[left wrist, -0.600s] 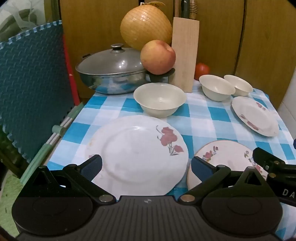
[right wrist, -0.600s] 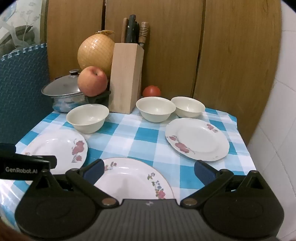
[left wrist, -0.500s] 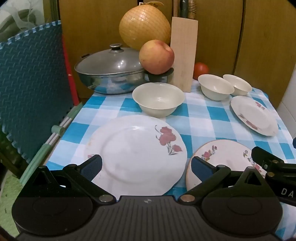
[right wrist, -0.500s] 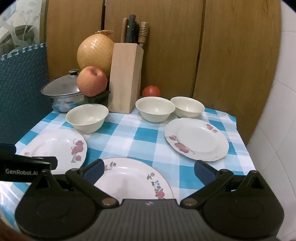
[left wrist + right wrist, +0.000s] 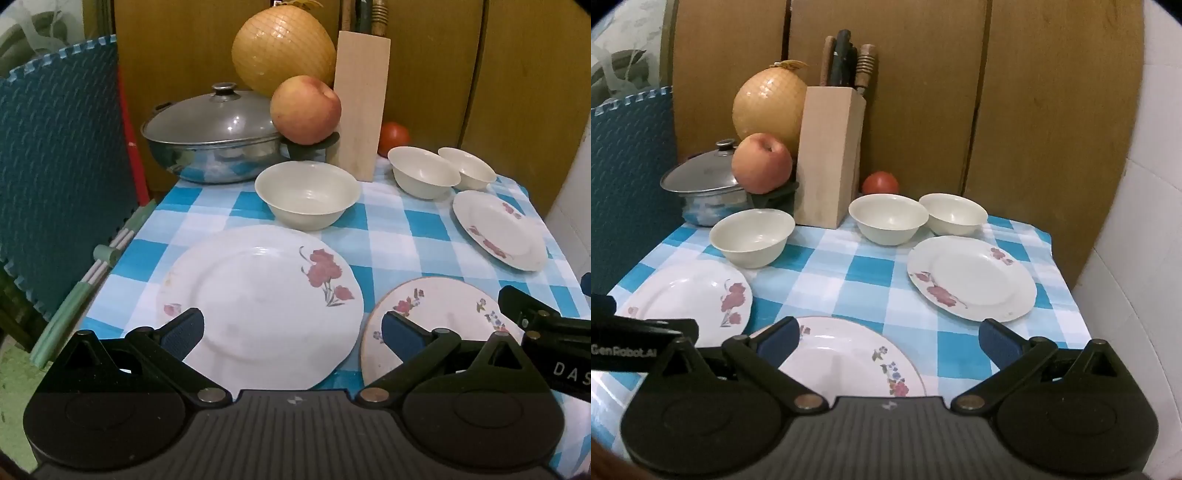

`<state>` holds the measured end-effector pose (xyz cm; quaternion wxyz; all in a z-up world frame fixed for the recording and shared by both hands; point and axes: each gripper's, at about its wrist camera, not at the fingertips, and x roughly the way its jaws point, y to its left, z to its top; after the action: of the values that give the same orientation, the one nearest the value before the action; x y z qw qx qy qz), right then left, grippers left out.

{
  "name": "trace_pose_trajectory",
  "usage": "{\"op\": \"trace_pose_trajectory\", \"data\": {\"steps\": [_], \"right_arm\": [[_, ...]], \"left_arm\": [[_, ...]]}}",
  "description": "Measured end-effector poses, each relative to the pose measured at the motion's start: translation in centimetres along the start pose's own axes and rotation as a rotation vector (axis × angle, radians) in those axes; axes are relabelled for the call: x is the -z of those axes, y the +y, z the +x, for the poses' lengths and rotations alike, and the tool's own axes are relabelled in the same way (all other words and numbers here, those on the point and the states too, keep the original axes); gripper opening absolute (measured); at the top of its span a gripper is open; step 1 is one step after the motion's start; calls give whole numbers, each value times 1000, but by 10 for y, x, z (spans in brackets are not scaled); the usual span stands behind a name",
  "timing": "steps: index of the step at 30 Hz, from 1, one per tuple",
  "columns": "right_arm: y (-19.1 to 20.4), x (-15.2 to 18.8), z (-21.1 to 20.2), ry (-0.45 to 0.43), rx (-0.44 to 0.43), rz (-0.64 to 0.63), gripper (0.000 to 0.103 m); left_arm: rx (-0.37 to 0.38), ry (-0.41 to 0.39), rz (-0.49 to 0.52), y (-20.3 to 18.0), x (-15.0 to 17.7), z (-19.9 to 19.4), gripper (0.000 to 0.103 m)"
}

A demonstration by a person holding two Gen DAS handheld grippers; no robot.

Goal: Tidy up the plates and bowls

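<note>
A table under a blue-and-white checked cloth [image 5: 871, 280] carries everything, backed by brown wooden panels. At the rear stand a lidded steel pot [image 5: 214, 140], a netted yellow pomelo [image 5: 282, 48], a wooden knife block [image 5: 829, 155], an apple [image 5: 304, 109] on a dark stand and a tomato [image 5: 881, 182]. Three plates lie flat on the cloth: a large plate with red flowers [image 5: 258, 302] at front left, a gold-rimmed plate [image 5: 849, 362] at front centre and a third plate [image 5: 971, 277] at right, apart from one another. Three cream bowls sit upright behind them: one bowl [image 5: 306, 194] just beyond the left plate, two bowls [image 5: 888, 218] [image 5: 953, 212] side by side near the tomato. The left gripper [image 5: 291, 328] tilts down over the near edge of the large plate, fingers spread wide and holding nothing; whether they touch the plate cannot be told. The right gripper [image 5: 886, 332] slants down over the gold-rimmed plate, fingers equally wide and empty.
</note>
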<state>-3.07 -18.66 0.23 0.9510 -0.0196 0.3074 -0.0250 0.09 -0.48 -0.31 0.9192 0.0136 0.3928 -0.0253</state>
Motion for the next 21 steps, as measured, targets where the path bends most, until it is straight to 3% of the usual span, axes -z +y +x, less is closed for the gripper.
{"op": "trace_pose_trajectory", "data": {"steps": [21], "right_arm": [[2, 2, 2, -3, 8, -3, 97]], "left_arm": [[6, 6, 8, -5, 0, 0, 103]]}}
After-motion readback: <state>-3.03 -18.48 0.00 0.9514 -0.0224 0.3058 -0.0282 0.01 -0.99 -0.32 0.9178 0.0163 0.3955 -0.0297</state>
